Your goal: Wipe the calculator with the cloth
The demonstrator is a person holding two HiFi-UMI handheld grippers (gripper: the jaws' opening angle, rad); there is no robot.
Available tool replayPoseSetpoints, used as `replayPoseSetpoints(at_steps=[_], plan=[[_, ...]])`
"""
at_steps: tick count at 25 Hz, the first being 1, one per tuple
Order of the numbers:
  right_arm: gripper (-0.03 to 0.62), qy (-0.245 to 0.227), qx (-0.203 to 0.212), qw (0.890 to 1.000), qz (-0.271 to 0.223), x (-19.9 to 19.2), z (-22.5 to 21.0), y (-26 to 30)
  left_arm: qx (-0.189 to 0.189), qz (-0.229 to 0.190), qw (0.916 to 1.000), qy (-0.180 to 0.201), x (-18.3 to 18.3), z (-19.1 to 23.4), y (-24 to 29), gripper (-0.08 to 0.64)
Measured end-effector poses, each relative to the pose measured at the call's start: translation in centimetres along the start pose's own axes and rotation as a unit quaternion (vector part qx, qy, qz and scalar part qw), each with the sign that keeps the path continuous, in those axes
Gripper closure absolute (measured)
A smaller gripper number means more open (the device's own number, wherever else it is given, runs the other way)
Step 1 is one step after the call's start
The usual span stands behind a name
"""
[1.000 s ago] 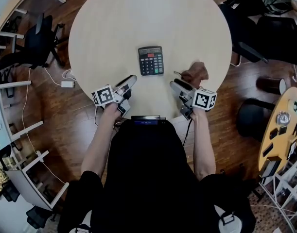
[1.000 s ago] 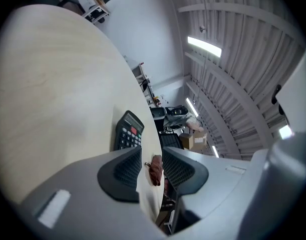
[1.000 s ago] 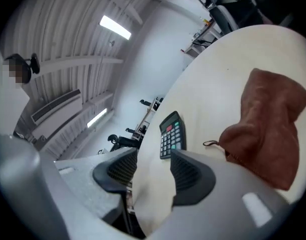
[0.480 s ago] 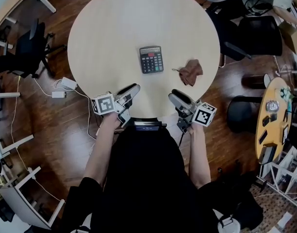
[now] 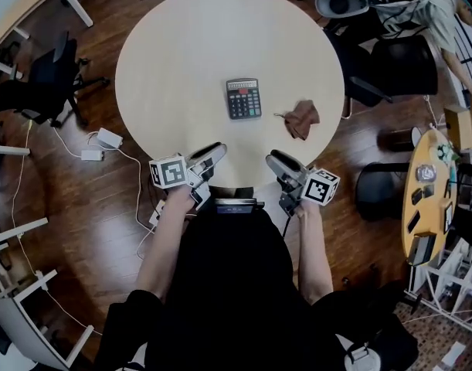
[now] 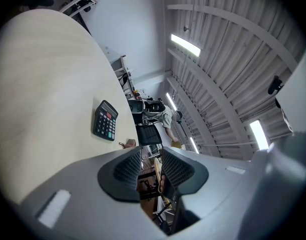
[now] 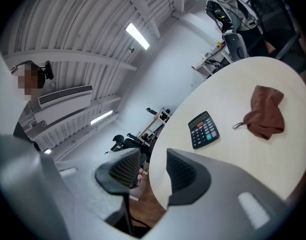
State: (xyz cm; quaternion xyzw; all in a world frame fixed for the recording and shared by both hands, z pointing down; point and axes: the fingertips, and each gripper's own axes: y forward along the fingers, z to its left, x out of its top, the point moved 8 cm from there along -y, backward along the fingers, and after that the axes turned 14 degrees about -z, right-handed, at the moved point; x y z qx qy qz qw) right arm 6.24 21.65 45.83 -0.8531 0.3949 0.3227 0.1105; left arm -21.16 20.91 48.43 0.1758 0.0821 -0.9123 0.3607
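A dark calculator [image 5: 243, 99] lies flat near the middle of the round pale table [image 5: 166, 45]. A crumpled brown cloth [image 5: 302, 119] lies to its right, loose on the tabletop. My left gripper [image 5: 212, 154] hovers at the table's near edge, open, with nothing between its fingers. My right gripper [image 5: 274, 161] is also at the near edge, short of the cloth; its jaws have just been closing but stand apart and empty. The left gripper view shows the calculator [image 6: 105, 120] beyond the left gripper [image 6: 150, 166]. The right gripper view shows the calculator [image 7: 203, 129] and the cloth [image 7: 265, 111] past the right gripper [image 7: 154, 171].
Black office chairs [image 5: 398, 64] stand at the table's right and another [image 5: 46, 79] at its left. Cables and power adapters [image 5: 104, 139] lie on the wooden floor at the left. A small yellow table [image 5: 429, 195] with loose items stands at the far right.
Both grippers have drawn back from the tabletop to its near edge. The right gripper, close beside the cloth a second ago, is now well apart from it. The cloth and calculator lie still.
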Motion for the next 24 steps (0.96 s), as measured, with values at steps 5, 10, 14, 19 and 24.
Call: replayPoseSetpoints(at_steps=[5,10,14,19,24], plan=[[0.466,-0.006,0.020,1.000,0.020,0.8,-0.6,0.5,0.019,-0.011,0.9997,0.006,-0.8,-0.7,-0.2,0.440],[0.468,0.006,0.035,0.999,0.031,1.8,-2.3,-1.2,0.042,-0.025,0.9988,0.000,-2.4,-1.0,1.0,0.440],[0.468,0.017,0.048,0.998,0.041,2.7,-4.3,-2.8,0.053,-0.032,0.9981,0.005,-3.7,-1.5,3.1,0.440],[0.468,0.025,0.068,0.996,0.054,4.1,-6.4,-4.0,0.064,-0.041,0.9969,0.019,-4.9,-2.1,5.7,0.440],[0.468,0.027,0.080,0.994,0.065,5.3,-8.0,-4.9,0.072,-0.044,0.9962,0.019,-6.5,-2.5,7.6,0.440]])
